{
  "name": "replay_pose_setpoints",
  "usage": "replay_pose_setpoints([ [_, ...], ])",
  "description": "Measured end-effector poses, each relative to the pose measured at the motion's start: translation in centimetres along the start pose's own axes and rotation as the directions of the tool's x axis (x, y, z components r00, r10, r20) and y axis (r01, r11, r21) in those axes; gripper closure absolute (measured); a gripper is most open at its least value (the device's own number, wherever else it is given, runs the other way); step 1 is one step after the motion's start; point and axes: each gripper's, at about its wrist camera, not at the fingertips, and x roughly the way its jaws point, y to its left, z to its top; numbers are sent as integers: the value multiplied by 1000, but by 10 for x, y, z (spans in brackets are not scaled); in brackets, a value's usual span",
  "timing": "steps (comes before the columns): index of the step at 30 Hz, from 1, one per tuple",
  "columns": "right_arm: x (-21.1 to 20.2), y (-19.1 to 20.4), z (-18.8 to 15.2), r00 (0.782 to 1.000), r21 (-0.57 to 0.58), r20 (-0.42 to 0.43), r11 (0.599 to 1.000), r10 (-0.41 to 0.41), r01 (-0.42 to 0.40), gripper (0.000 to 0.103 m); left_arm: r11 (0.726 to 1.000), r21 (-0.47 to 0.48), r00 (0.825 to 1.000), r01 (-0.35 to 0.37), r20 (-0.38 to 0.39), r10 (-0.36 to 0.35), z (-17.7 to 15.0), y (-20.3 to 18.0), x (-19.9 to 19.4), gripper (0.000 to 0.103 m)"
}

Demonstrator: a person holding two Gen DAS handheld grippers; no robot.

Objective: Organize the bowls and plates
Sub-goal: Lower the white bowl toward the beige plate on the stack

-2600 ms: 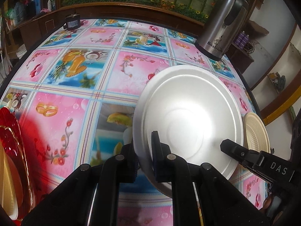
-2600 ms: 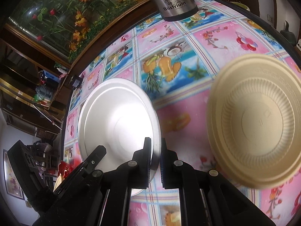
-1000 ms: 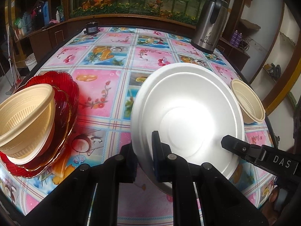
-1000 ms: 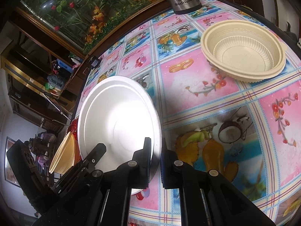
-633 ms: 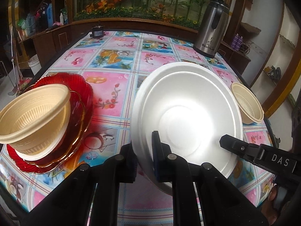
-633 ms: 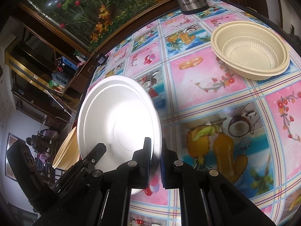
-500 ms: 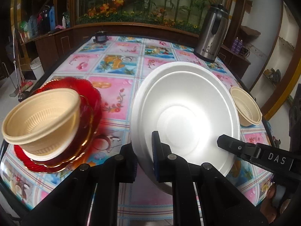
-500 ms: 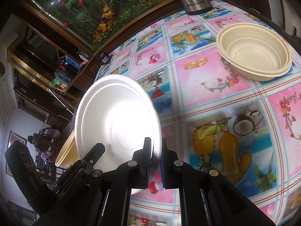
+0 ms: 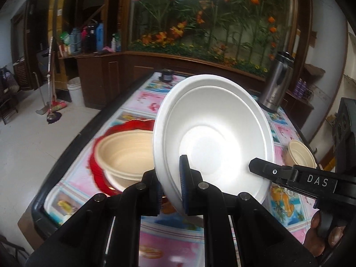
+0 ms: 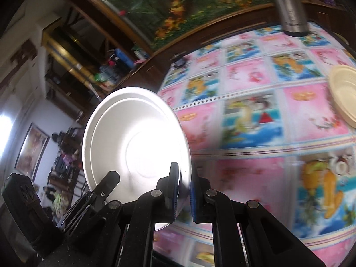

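Observation:
Both grippers hold one white plate (image 9: 213,131) in the air, tilted, above the table's left part. My left gripper (image 9: 170,182) is shut on its lower left rim. My right gripper (image 10: 183,189) is shut on the plate (image 10: 133,138) at its right rim; its finger also shows in the left wrist view (image 9: 278,173). Below and left of the plate, cream bowls (image 9: 124,153) are stacked on a red plate (image 9: 98,173). A single cream bowl (image 9: 300,153) sits at the table's right side, also seen in the right wrist view (image 10: 343,91).
The table carries a pink and blue pictured cloth (image 10: 255,115). A steel thermos (image 9: 276,86) stands at the far right corner. A small dark object (image 9: 166,75) sits at the far edge. A wooden cabinet (image 9: 106,75) and a white bucket (image 9: 75,91) stand beyond the table.
Both grippers have lifted the white plate higher and carried it left, tilting it up. The stacked cream bowls and red plate now lie just beneath its left edge.

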Motion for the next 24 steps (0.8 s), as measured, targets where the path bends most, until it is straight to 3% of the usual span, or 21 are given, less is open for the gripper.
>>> replay_pose_setpoints([
  [7,25,34,-5,999,-61,-42,998,32,-35,94,996,-62,998,-57,1,57,-3,37,0,92],
  [12,43,36,-12,996,-67,-85,998,14,-20,94,994,-84,996,-70,-63,65,-12,46,21,92],
  [16,47,33,-14,995,-61,-101,998,7,-14,94,994,-88,996,-60,-69,54,-11,45,22,92],
  [24,27,73,24,999,-131,-38,991,27,-31,94,995,-89,999,-40,25,43,33,53,-3,92],
])
